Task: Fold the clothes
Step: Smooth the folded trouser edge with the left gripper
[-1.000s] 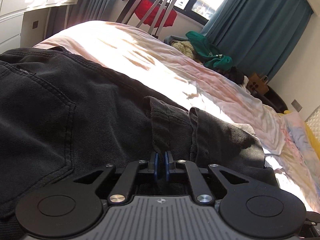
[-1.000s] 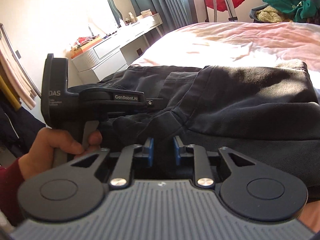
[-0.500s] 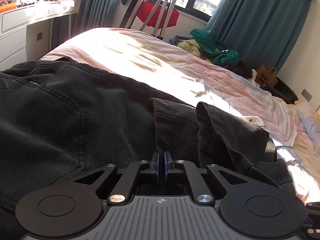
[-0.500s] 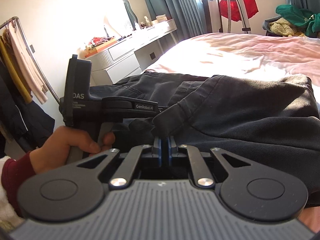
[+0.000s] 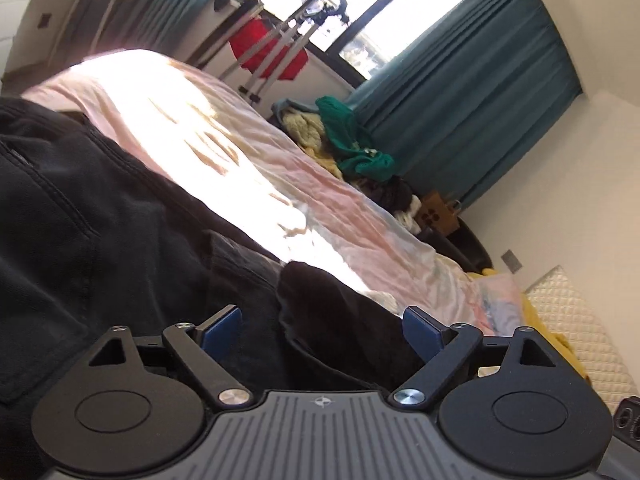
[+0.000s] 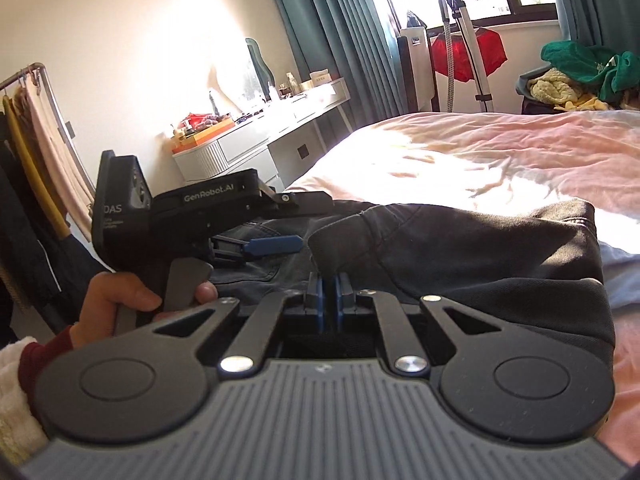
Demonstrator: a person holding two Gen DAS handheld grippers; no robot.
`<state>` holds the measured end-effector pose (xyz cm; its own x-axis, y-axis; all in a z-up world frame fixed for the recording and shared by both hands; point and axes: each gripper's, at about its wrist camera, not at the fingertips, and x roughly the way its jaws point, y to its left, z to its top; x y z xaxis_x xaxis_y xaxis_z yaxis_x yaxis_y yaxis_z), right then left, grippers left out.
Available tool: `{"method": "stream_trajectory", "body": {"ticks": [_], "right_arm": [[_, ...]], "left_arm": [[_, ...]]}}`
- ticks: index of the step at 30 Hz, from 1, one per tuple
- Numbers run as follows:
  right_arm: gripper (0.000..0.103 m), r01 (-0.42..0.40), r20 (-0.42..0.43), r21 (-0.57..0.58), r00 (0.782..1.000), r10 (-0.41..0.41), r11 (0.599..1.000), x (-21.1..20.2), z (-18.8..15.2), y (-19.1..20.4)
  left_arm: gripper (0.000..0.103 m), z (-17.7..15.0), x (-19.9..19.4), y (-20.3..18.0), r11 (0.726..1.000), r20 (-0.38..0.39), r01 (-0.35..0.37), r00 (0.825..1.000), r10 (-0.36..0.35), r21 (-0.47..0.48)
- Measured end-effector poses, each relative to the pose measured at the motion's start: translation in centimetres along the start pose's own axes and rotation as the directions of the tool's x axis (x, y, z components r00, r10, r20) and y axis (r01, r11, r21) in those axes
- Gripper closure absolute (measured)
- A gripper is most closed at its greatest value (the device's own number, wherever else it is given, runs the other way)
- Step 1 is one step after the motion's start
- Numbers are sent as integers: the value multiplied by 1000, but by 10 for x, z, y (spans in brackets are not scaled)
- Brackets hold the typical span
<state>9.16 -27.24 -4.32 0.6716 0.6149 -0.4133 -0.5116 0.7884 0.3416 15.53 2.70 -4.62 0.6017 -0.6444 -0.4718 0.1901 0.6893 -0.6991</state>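
Black jeans (image 5: 100,248) lie folded on the pink bed sheet (image 5: 240,152). My left gripper (image 5: 322,326) is wide open, with a fold of the jeans rising between its blue pads, which do not pinch it. In the right wrist view the jeans (image 6: 460,248) spread ahead, and my right gripper (image 6: 328,296) has its blue pads nearly together on a raised fold of the denim (image 6: 340,240). The left gripper (image 6: 276,244) shows there at the left, held by a hand, open over the jeans.
A white dresser (image 6: 260,140) stands left of the bed. A clothes rack (image 6: 36,152) is at the far left. A red garment on a stand (image 6: 468,56) and a pile of green and yellow clothes (image 6: 580,76) lie beyond the bed under teal curtains (image 5: 480,88).
My left gripper has opened wide and let go of the jeans fold, and its view has tilted. My right gripper stays shut on its fold and has lifted slightly.
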Motion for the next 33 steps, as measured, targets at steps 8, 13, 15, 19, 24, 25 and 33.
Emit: {"method": "stream_trajectory", "body": {"ticks": [8, 13, 15, 19, 24, 25, 33], "right_arm": [[94, -10, 26, 27, 1000, 9, 1000, -14, 3, -14], [93, -39, 24, 34, 999, 38, 999, -18, 2, -19], [93, -44, 3, 20, 999, 44, 999, -17, 1, -19], [93, -50, -54, -2, 997, 49, 999, -10, -6, -17], [93, -61, -38, 5, 997, 61, 998, -11, -8, -21], [93, -64, -30, 14, 997, 65, 998, -12, -8, -24], [93, -32, -96, 71, 995, 38, 997, 10, -18, -35]], "left_arm": [[0, 4, 46, 26, 946, -112, 86, 986, -126, -312], [0, 9, 56, 40, 907, -59, 130, 984, -167, -400], [0, 14, 65, 38, 913, -76, 111, 985, -153, -393], [3, 30, 89, 19, 960, -134, 14, 990, -53, -281], [26, 38, 122, -7, 986, -204, -103, 976, 75, -132], [35, 39, 127, -11, 988, -212, -121, 972, 98, -99], [98, 47, 131, -40, 963, -192, -232, 947, 256, 140]]}}
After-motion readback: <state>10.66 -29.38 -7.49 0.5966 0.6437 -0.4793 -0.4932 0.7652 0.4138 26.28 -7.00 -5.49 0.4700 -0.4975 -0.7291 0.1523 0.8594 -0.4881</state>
